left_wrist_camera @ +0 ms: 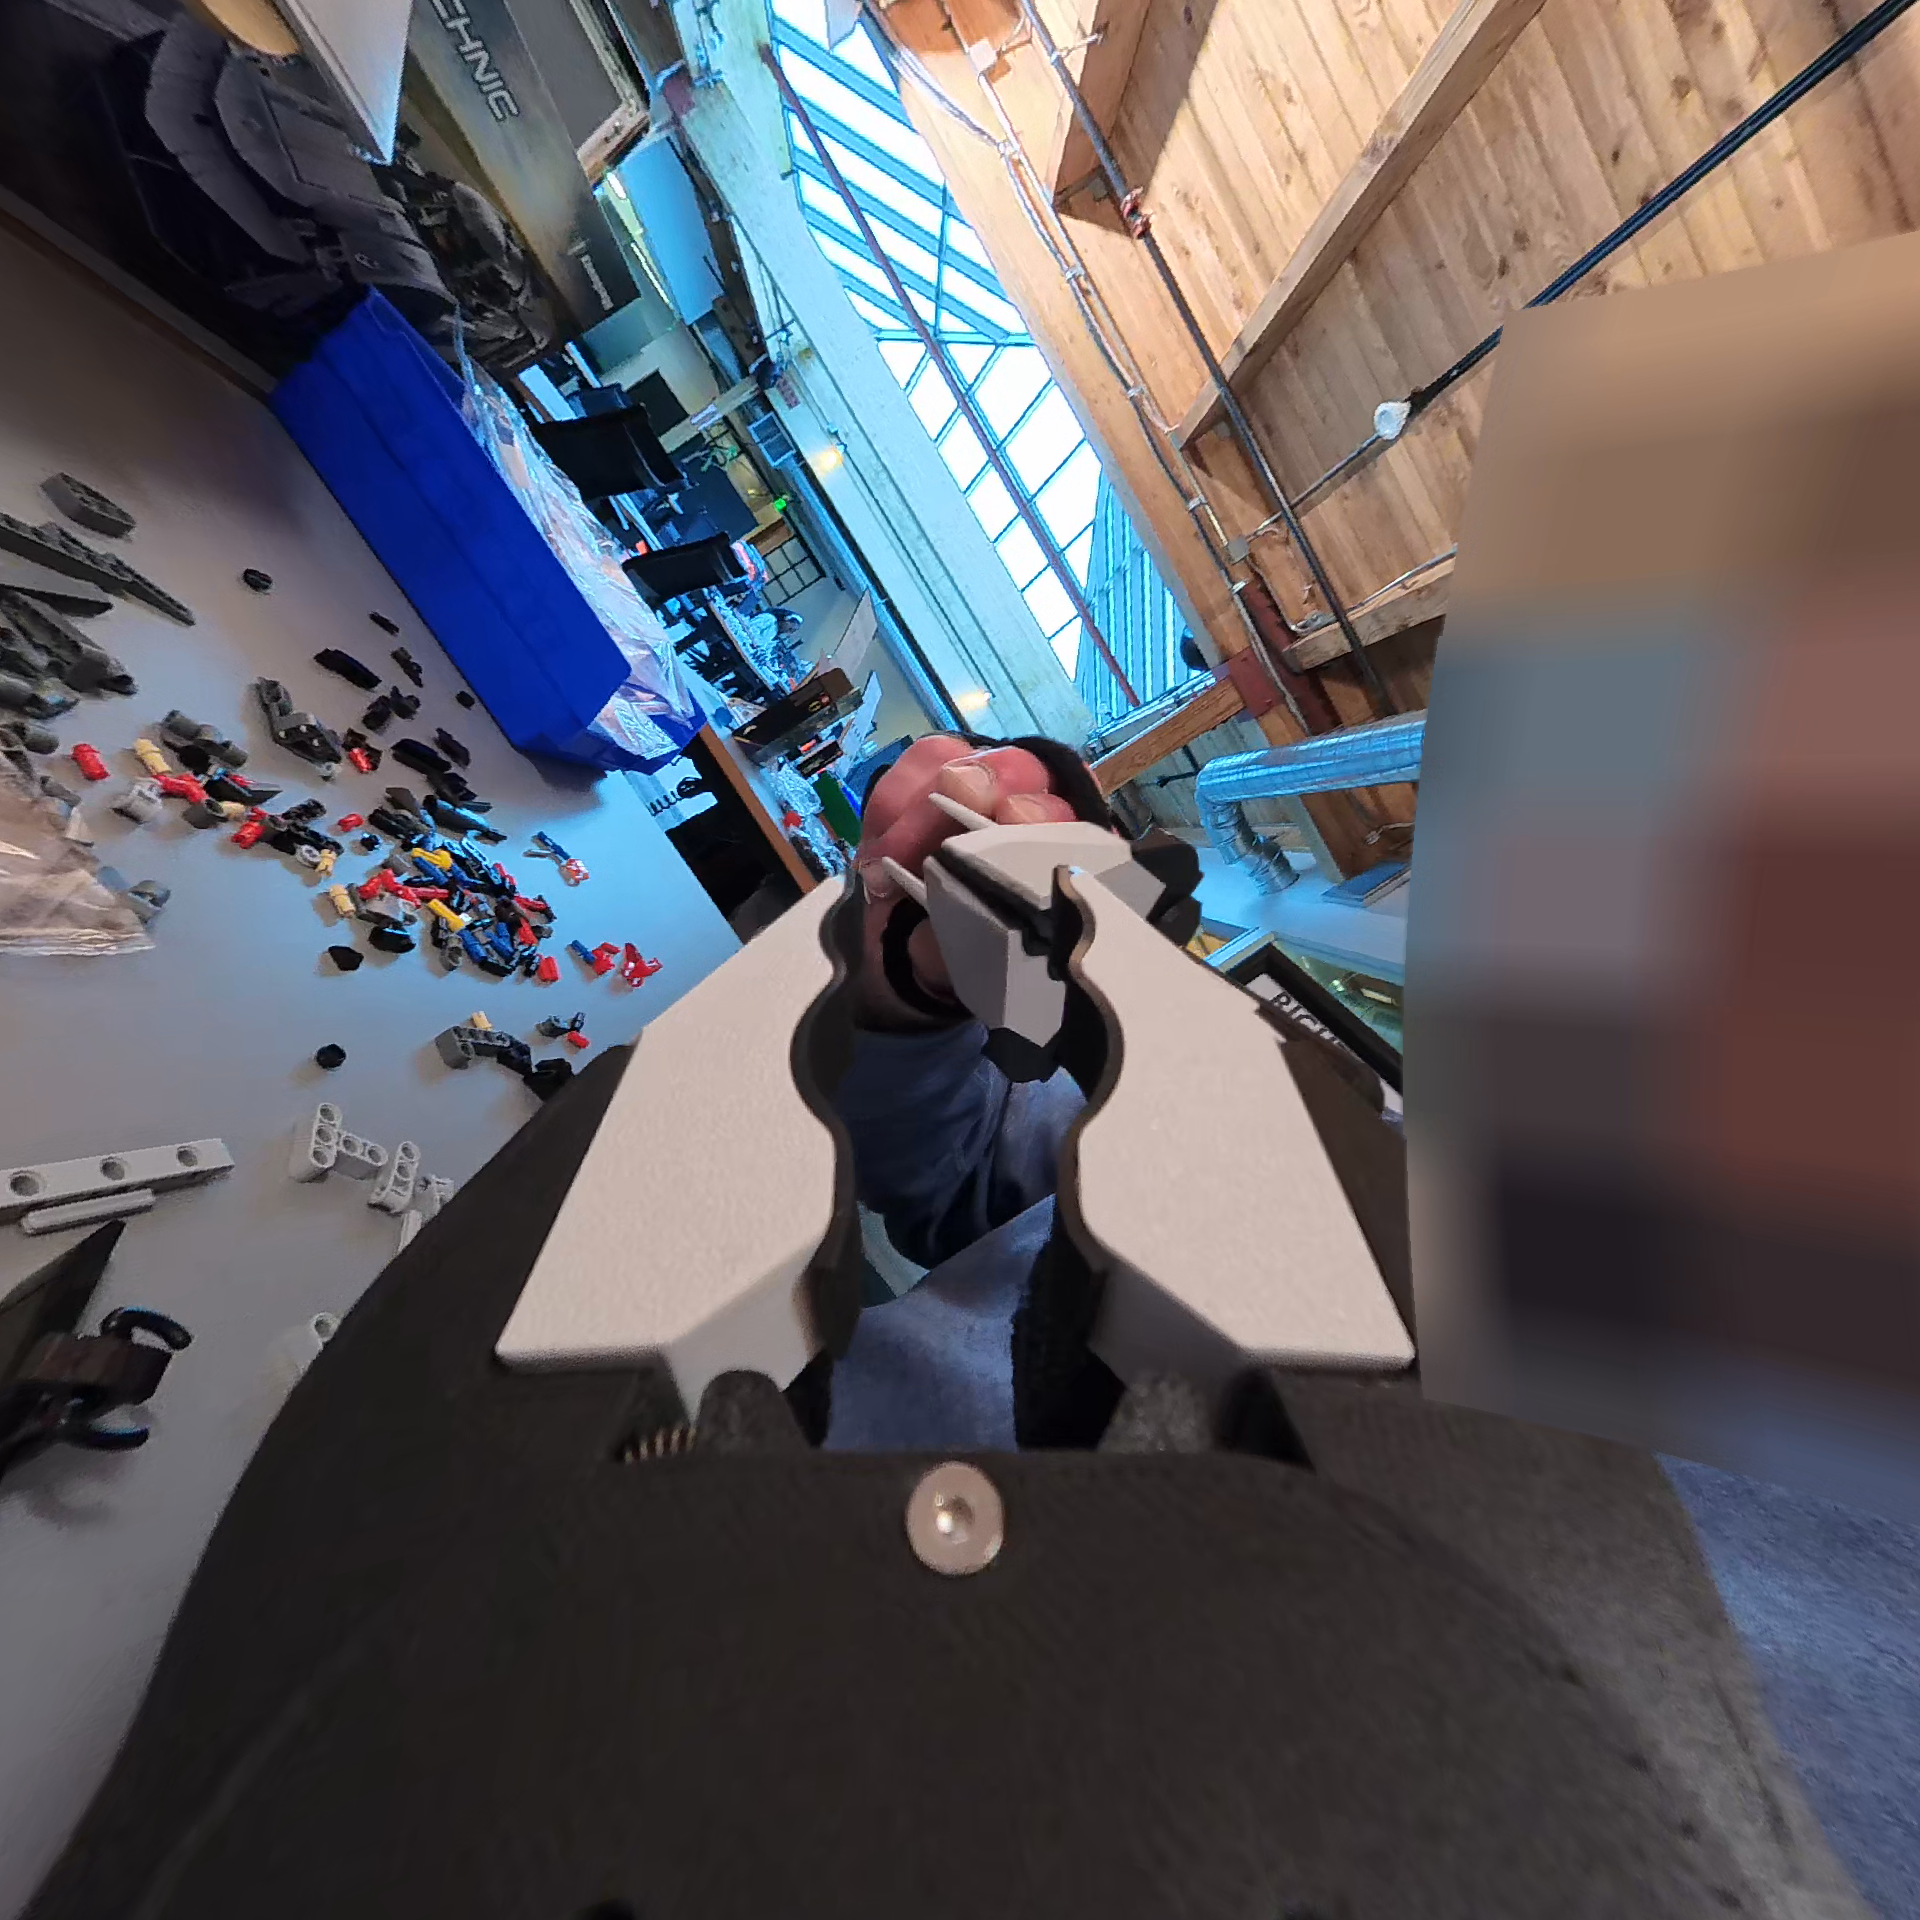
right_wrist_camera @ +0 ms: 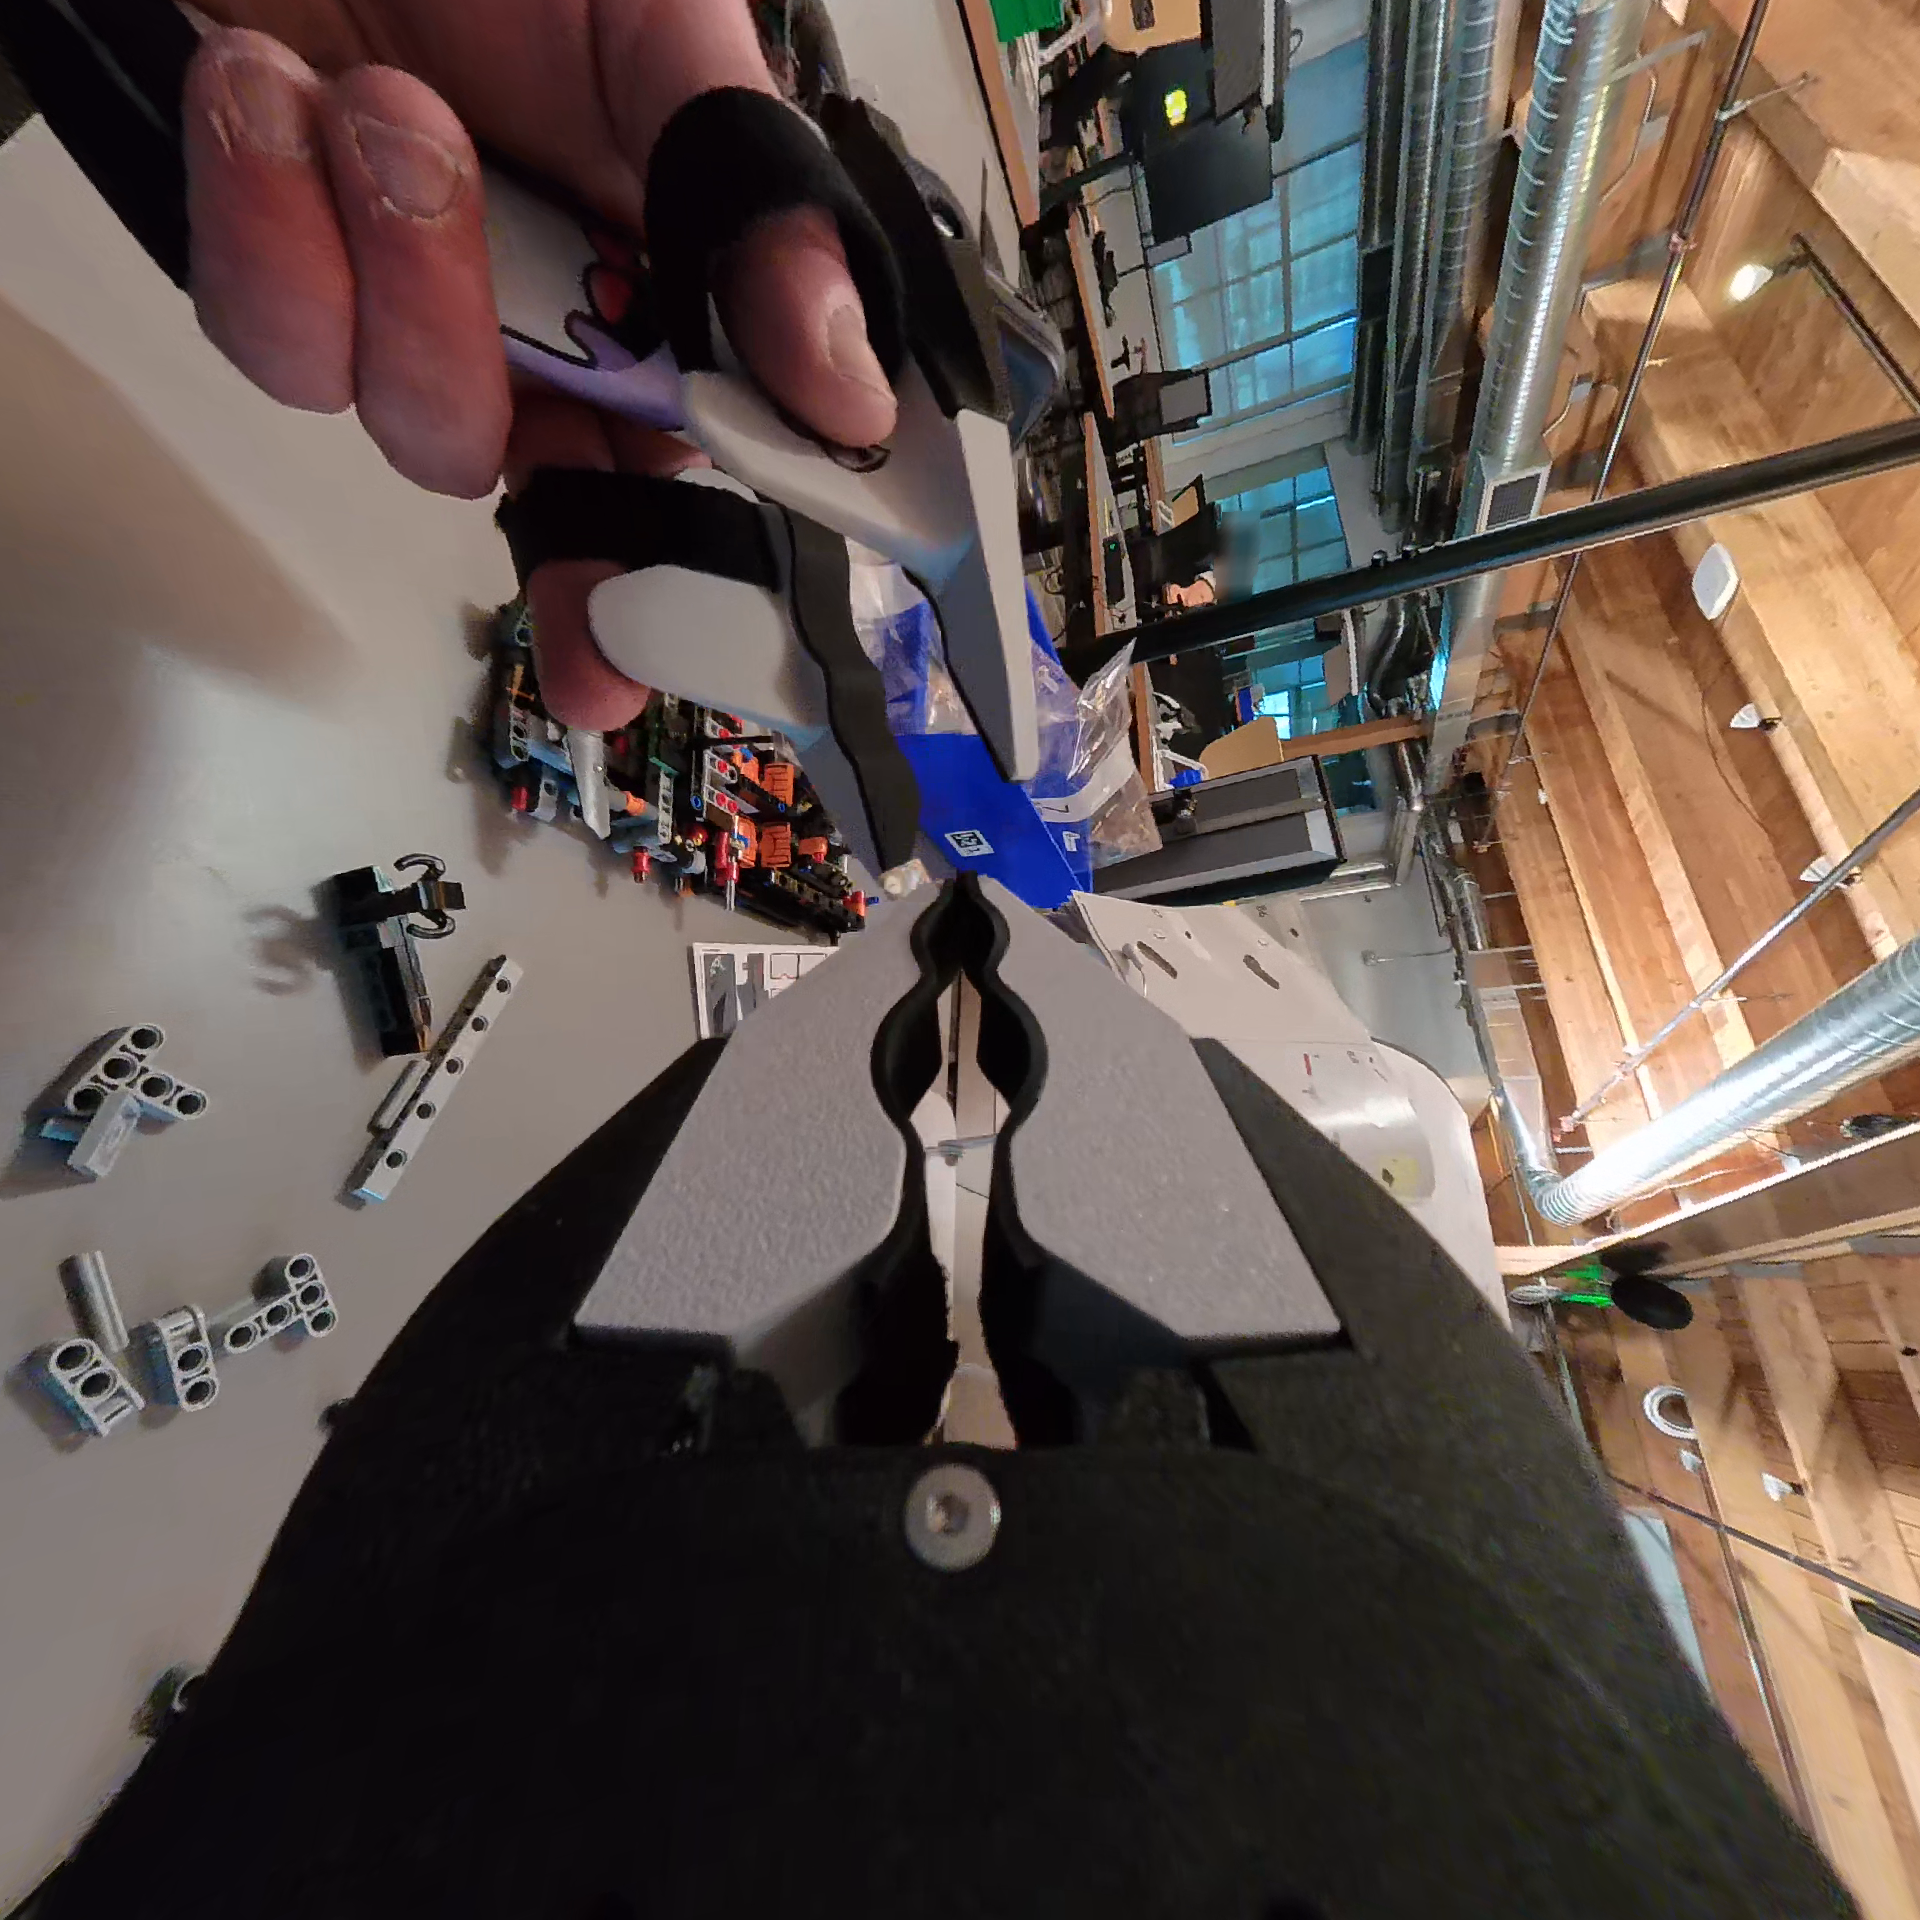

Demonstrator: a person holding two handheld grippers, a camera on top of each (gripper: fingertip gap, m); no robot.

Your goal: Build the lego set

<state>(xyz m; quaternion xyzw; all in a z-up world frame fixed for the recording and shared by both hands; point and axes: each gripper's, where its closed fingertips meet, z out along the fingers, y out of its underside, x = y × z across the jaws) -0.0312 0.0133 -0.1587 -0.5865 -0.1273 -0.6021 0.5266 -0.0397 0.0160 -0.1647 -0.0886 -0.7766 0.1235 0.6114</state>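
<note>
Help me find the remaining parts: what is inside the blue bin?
Clear plastic bags stick out of the blue bin. Their contents and anything beneath them are hidden by its walls.

Loose lego pcs (left_wrist_camera: 436, 883) scattered on table.

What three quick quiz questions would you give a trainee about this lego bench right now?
1. True or false: the right hand-held gripper is open.
2. The bin beyond the loose lego pieces is: A red, B blue, C green.
3. Short answer: are the fingers of the left hand-held gripper apart or together?
Key: 1 false; 2 B; 3 apart.
</note>
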